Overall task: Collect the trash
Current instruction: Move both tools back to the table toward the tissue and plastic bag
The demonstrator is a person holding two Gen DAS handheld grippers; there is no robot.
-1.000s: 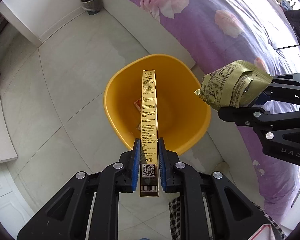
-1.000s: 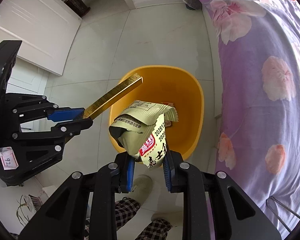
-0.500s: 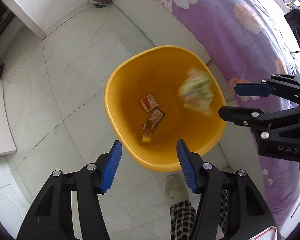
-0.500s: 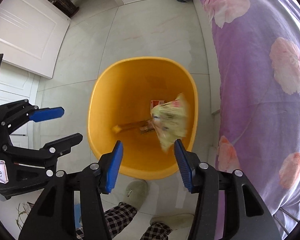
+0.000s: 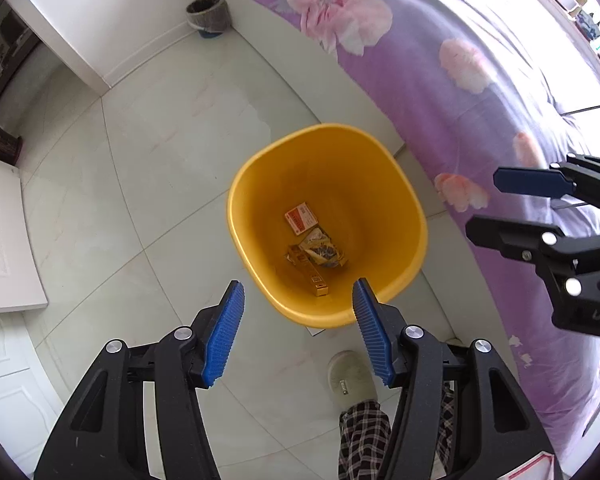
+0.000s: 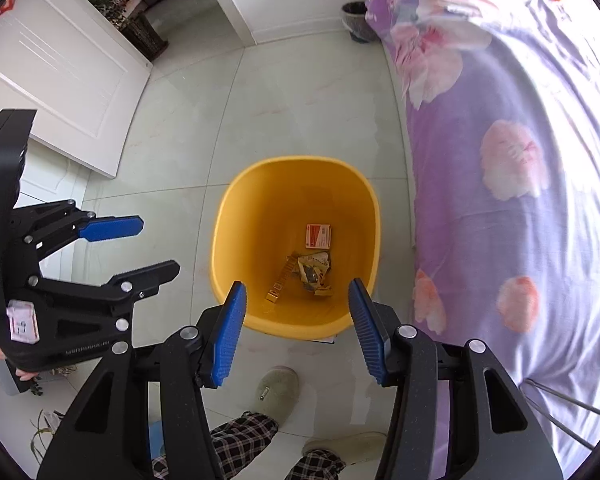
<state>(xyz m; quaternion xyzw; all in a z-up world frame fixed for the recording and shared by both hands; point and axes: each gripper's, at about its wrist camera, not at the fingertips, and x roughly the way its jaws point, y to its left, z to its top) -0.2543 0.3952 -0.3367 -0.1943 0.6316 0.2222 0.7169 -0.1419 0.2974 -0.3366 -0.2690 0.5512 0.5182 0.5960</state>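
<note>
Dropped gold box (image 5: pixel 315 276), wrapper (image 5: pixel 320 251) into bin (image 5: pixel 404 200); print illegible; both tongs released.

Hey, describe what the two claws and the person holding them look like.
Both the left claw and the right claw are matte black angular frames with silver screws and ribbed blue pads. White lettering marks each body, and the left carries a small pink label. The person wears checked trousers and pale slippers.

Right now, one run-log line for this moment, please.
left gripper: open, empty | right gripper: open, empty | gold box, wrapper: in yellow bin
</note>
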